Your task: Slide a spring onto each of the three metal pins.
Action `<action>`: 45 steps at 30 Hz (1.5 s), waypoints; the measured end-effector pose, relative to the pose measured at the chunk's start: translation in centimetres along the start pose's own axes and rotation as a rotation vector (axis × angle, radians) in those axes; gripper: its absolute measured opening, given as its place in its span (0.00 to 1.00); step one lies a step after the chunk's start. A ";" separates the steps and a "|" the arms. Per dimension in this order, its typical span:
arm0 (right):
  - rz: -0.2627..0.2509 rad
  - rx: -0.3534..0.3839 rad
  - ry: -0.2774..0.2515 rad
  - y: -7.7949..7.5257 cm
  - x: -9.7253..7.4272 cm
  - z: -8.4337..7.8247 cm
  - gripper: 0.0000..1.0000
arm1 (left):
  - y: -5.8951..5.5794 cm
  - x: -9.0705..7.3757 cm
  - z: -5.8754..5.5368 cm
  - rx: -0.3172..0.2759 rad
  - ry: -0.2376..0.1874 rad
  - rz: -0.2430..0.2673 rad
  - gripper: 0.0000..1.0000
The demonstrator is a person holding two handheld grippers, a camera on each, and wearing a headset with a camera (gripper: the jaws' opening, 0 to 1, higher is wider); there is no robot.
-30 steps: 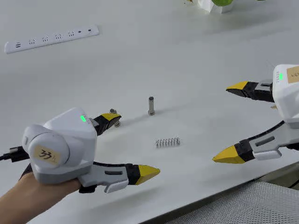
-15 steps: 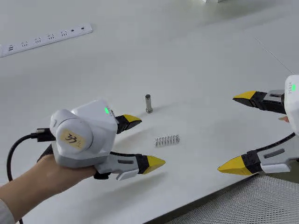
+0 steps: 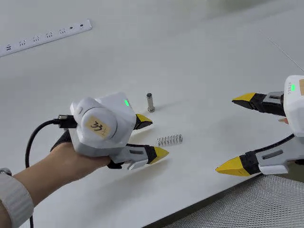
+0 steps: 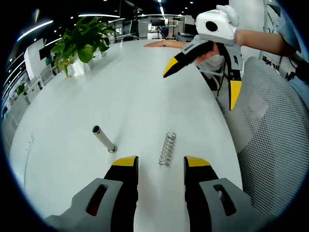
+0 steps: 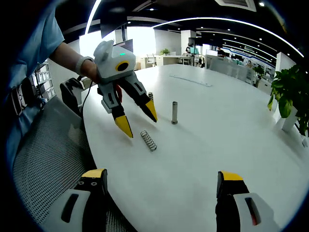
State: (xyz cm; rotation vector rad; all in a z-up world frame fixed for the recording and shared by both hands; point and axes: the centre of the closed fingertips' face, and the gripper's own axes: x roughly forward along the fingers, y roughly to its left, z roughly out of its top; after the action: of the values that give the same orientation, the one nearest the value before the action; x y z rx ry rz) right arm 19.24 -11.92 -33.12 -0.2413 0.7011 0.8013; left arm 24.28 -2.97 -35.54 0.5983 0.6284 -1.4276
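A small coil spring [image 3: 169,139] lies flat on the white table [image 3: 199,66]. A short metal pin [image 3: 150,102] stands upright behind it. My left gripper [image 3: 156,137] is open, its yellow tips just left of the spring; in the left gripper view the spring [image 4: 167,148] lies straight ahead of that gripper [image 4: 161,162], with the pin [image 4: 104,138] to the left. My right gripper [image 3: 229,134] hangs wide open and empty to the right, above the table edge. In the right gripper view the top of a second pin [image 5: 150,95] peeks out behind the left gripper [image 5: 140,124].
A white power strip [image 3: 45,37] lies at the far left of the table. A grey mesh chair [image 3: 247,209] sits below the table's near edge. A potted plant [image 4: 79,46] stands at the far end.
My left gripper has moved right and forward to the spring, its jaws narrower than before. It now hides the pin that stood by its upper finger. The right gripper has hardly moved.
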 end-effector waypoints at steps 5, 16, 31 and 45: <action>0.009 0.005 0.006 0.3 0.2 -0.2 0.93 | 0.1 0.6 -0.7 0.021 0.048 -0.021 0.25; 0.015 0.023 0.004 0.8 0.4 -0.3 0.92 | 0.1 1.0 -1.1 0.036 0.088 -0.053 0.15; 0.015 0.028 0.000 1.3 -0.1 -0.4 0.91 | -0.8 1.2 -0.9 0.083 0.117 -0.076 0.09; 0.023 0.031 0.001 1.8 0.0 -0.3 0.91 | -0.8 1.1 -0.9 0.088 0.126 -0.075 0.08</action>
State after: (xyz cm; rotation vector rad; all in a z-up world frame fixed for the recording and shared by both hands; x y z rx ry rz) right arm 17.79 -10.84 -33.27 -0.2061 0.7174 0.8120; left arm 23.51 -3.16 -36.96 0.7449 0.6958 -1.5018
